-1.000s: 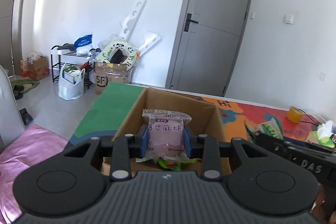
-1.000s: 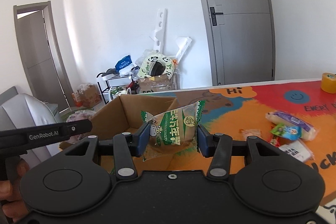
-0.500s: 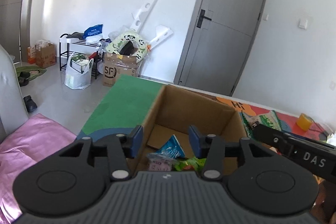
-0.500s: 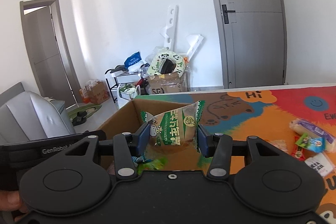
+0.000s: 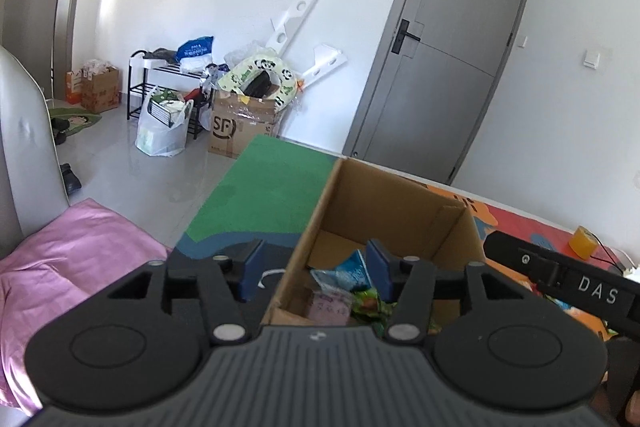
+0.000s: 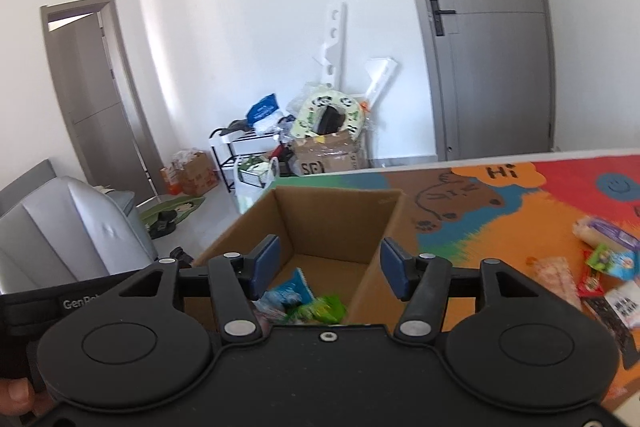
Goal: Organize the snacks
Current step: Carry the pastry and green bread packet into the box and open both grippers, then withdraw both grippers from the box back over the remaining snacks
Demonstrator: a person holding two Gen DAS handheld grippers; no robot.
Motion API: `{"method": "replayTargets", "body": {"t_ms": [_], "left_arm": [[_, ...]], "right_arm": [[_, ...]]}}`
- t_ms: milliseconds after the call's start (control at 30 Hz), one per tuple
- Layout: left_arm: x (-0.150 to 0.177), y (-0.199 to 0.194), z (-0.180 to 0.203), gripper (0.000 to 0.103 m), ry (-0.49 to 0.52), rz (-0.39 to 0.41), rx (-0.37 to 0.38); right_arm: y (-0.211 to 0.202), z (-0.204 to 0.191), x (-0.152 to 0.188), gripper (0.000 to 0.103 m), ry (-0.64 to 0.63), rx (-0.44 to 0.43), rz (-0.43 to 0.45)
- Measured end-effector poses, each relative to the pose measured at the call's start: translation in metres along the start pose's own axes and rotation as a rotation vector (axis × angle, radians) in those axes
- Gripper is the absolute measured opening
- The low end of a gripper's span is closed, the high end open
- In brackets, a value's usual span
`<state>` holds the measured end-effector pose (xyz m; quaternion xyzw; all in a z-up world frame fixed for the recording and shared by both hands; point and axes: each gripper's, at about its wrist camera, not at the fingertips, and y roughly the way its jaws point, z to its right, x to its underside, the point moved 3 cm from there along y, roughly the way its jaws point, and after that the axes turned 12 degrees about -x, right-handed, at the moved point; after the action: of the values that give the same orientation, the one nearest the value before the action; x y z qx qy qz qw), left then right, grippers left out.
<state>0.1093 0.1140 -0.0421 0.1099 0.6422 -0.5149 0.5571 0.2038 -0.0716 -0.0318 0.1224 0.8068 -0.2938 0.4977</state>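
An open cardboard box stands on the colourful table mat and holds several snack packets, among them a pink packet, a blue one and a green one. My left gripper is open and empty over the box's near left wall. My right gripper is open and empty above the box. Several loose snack packets lie on the mat at the right.
The mat covers the table; its green end reaches the left edge. A yellow tape roll sits far right. Beyond the table are a pink cushion, a grey chair and floor clutter by the wall.
Both grippers opened: the left let its pink packet fall into the box, then the right let go of its green-and-tan packet. The left gripper moved left over the box's wall.
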Motion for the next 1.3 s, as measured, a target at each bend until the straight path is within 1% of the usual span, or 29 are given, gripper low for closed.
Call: {"method": "replayTargets", "body": {"t_ms": [33, 100, 167, 200, 233, 300, 433, 700, 867, 1000, 1067, 1300], "left_arm": [[0.001, -0.002, 0.001, 0.059, 0.003, -0.001, 0.008], [0.003, -0.005, 0.004, 0.064, 0.013, 0.003, 0.015], [0.006, -0.008, 0.009, 0.073, 0.026, 0.006, 0.015], [0.007, -0.009, 0.011, 0.074, 0.031, 0.006, 0.019], [0.008, -0.01, 0.013, 0.076, 0.036, 0.005, 0.023], [0.009, -0.011, 0.017, 0.078, 0.045, -0.003, 0.026], [0.012, -0.016, 0.026, 0.083, 0.064, 0.0, 0.046], [0.02, -0.022, 0.05, 0.088, 0.11, -0.015, 0.059], [0.029, -0.029, 0.067, 0.09, 0.135, -0.029, 0.091], [0.036, -0.034, 0.082, 0.09, 0.151, -0.043, 0.116], [0.038, -0.037, 0.089, 0.09, 0.163, -0.038, 0.128], [0.047, -0.044, 0.115, 0.09, 0.191, -0.042, 0.176]], "right_arm": [[-0.002, 0.002, 0.002, 0.058, 0.005, 0.007, -0.002], [-0.008, 0.005, 0.005, 0.066, 0.011, 0.026, -0.007], [-0.015, 0.009, 0.008, 0.071, 0.012, 0.049, -0.006], [-0.019, 0.011, 0.01, 0.075, 0.014, 0.06, -0.004], [-0.022, 0.014, 0.011, 0.077, 0.019, 0.069, -0.003], [-0.029, 0.02, 0.013, 0.082, 0.043, 0.087, -0.003], [-0.042, 0.031, 0.017, 0.088, 0.065, 0.108, 0.0], [-0.068, 0.055, 0.025, 0.102, 0.141, 0.121, -0.004], [-0.085, 0.068, 0.029, 0.103, 0.169, 0.121, 0.0], [-0.104, 0.077, 0.03, 0.103, 0.164, 0.137, 0.028], [-0.112, 0.082, 0.03, 0.103, 0.161, 0.144, 0.037], [-0.135, 0.104, 0.033, 0.103, 0.19, 0.175, 0.066]]}}
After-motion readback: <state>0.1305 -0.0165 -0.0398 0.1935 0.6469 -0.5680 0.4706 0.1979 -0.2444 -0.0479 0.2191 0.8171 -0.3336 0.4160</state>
